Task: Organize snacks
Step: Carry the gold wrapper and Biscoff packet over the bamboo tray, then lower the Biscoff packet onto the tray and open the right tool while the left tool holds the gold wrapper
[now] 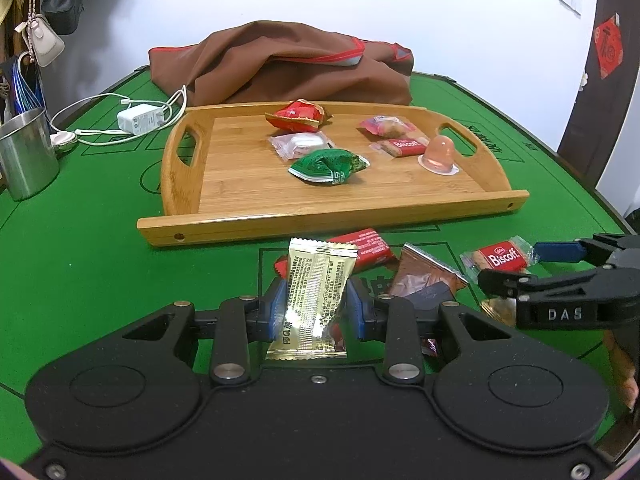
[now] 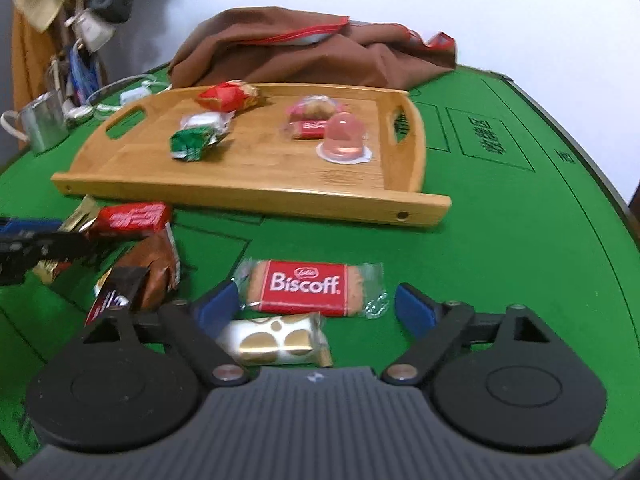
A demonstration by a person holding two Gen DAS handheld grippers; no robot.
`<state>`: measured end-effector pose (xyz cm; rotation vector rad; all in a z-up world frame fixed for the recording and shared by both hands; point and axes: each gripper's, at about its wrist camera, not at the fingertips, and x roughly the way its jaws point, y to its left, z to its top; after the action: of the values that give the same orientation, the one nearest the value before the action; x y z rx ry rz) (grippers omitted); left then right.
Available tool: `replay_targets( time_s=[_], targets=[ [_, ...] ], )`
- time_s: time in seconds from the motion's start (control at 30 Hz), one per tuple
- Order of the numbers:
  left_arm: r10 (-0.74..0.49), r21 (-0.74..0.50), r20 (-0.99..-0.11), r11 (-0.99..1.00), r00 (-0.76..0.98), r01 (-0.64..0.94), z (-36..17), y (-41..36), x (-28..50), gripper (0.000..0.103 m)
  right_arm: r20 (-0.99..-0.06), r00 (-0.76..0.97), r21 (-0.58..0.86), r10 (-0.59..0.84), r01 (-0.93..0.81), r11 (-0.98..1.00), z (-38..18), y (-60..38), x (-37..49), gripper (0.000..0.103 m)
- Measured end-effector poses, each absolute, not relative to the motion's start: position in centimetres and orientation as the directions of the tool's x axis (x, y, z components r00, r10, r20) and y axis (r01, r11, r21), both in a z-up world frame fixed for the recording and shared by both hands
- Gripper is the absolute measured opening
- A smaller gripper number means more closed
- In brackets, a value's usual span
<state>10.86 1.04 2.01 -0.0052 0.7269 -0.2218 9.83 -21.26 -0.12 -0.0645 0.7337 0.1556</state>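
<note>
The green table is taken up largely by a wooden tray, used here as the landmark. Six wrapped snacks are seen on the tray; behind it a brown bag is slumped. In front of the tray's near rim, loose packets are scattered. There the left gripper is clamped on a gold sachet, held upright by its middle. The sachet is judged light, crinkly and slippery, its foil shiny with small printed text, so a mid-body pinch is favoured over the sealed ends. Also in front of the tray, toward its right end, the right gripper is spread wide around a red Biscoff packet, not yet gripped; the biscuit inside is probably brittle.
</note>
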Motion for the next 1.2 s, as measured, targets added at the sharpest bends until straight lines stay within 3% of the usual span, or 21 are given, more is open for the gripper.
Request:
replay_targets(
  time_s=[0.2,0.97,1.2],
  targets=[
    [-0.206,-0.084,-0.656,0.976,0.726,0.201,2.0,1.0,10.9,0.030,-0.665,0.736,-0.014,0.125,-0.180,0.984,0.2,-20.8,9.7,0.066],
    [-0.187,-0.099,-0.612,0.982,0.769,0.160,5.2,1.5,13.8,0.030,-0.597,0.788,0.022,0.151,-0.172,0.985,4.9,-21.7,11.7,0.066],
    [-0.164,-0.115,-0.635,0.986,0.755,0.118,5.9,1.9,17.8,0.030,-0.636,0.753,0.044,0.169,-0.183,0.982,5.4,-21.4,15.5,0.066]
  ],
)
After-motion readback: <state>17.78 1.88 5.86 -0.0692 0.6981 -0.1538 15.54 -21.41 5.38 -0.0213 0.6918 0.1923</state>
